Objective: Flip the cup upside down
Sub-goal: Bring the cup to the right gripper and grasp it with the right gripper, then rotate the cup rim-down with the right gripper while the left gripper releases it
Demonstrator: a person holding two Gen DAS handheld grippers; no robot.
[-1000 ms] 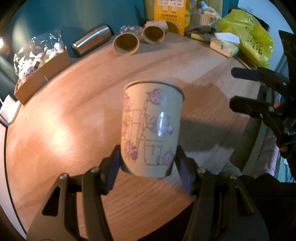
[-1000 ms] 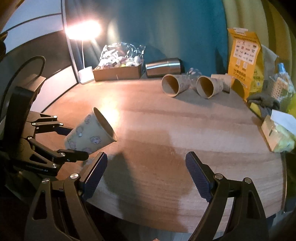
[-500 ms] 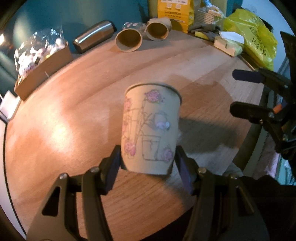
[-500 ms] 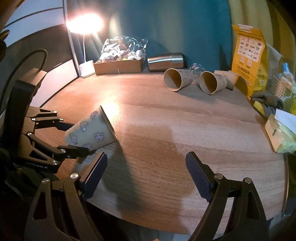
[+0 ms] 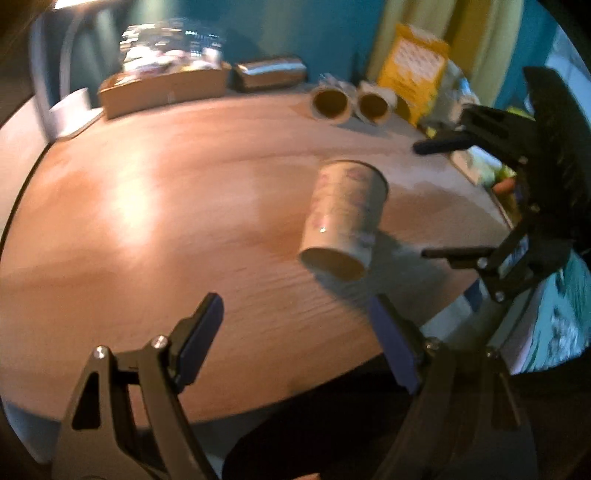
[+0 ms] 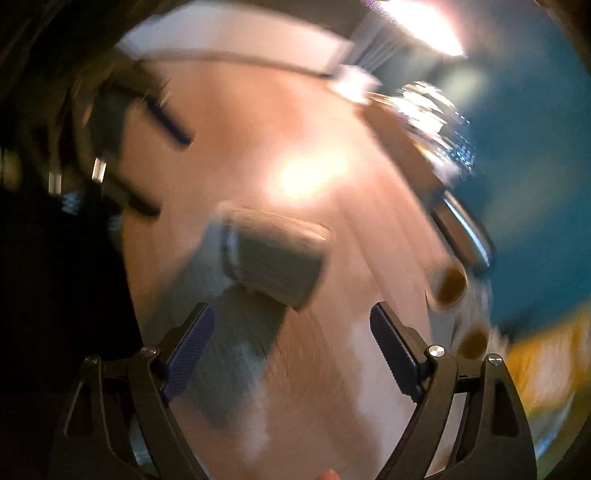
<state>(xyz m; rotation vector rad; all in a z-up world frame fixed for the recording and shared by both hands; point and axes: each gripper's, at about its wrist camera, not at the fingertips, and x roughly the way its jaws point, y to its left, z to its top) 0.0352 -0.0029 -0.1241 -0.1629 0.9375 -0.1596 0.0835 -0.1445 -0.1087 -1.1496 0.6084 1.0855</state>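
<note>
Now your left gripper (image 5: 295, 328) gapes empty; the pale printed paper cup (image 5: 345, 218) lies on its side at one o'clock on the round wooden table (image 5: 155, 221); your right gripper (image 6: 291, 354), equally wide and empty, should close on it to finish the flip.

Dim, warm light; glare streaks the table (image 5: 122, 206). The right wrist view is heavily motion-blurred, its lamp (image 6: 424, 22) perhaps the source; fisheye edges darken.

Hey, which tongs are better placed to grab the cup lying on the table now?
Probably right. The cup lies on its side just ahead of the open right tongs, roughly centered. It sits off to the right of the open left tongs, farther out.
</note>
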